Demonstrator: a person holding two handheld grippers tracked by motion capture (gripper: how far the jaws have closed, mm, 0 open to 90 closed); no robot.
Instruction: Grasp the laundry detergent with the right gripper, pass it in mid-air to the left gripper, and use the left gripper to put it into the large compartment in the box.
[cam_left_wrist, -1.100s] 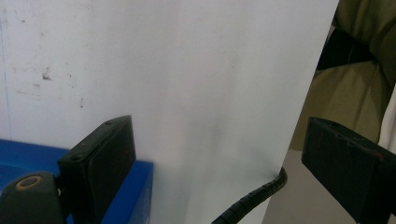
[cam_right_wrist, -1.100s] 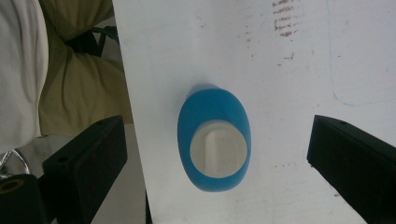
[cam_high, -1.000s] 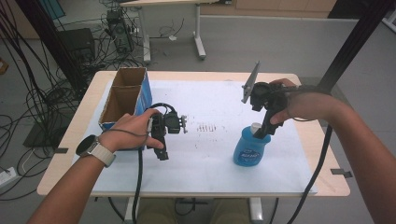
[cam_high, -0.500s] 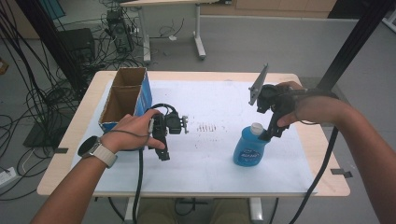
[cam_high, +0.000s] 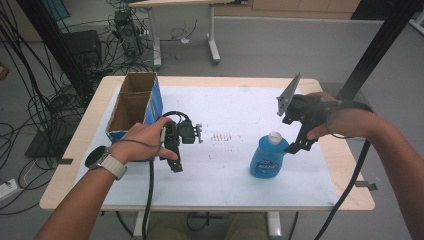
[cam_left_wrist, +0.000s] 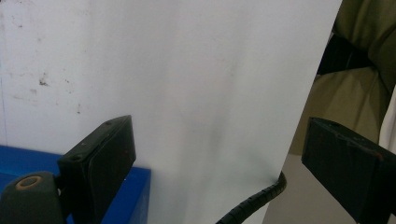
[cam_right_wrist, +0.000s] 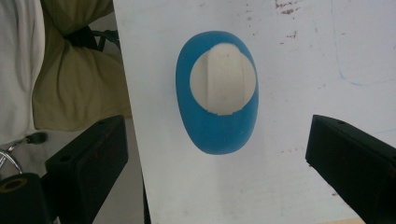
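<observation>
While the right gripper (cam_high: 300, 145) hangs just above the blue bottle (cam_high: 268, 156), its two black jaws stand wide apart and hold nothing. In the right gripper view you look straight down on the bottle (cam_right_wrist: 217, 116). Its white cap (cam_right_wrist: 223, 79) sits a little ahead of the gap between the jaws, and no jaw touches the bottle. In the high view the bottle stands upright on the white sheet (cam_high: 235, 172) that covers the table (cam_high: 345, 165). The jaw tips are close beside the cap, on the side nearer the person's right hand (cam_high: 325, 120). A grey three-cornered plate sticks up from the top of this gripper.

The left gripper (cam_high: 176, 162) is well apart from the bottle, on the other side of the sheet. The person's left hand (cam_high: 147, 142) holds it low over the table. Its jaws are wide apart too, with nothing between them. In the left gripper view there is bare white sheet (cam_left_wrist: 187, 84) past the jaws, with the sheet's edge off to one side. A bit of blue shows low down by one jaw. A cardboard box (cam_high: 134, 105) with a blue side stands near this gripper, on the side away from the bottle. A few small dark marks (cam_high: 225, 136) lie on the sheet between the two grippers.
</observation>
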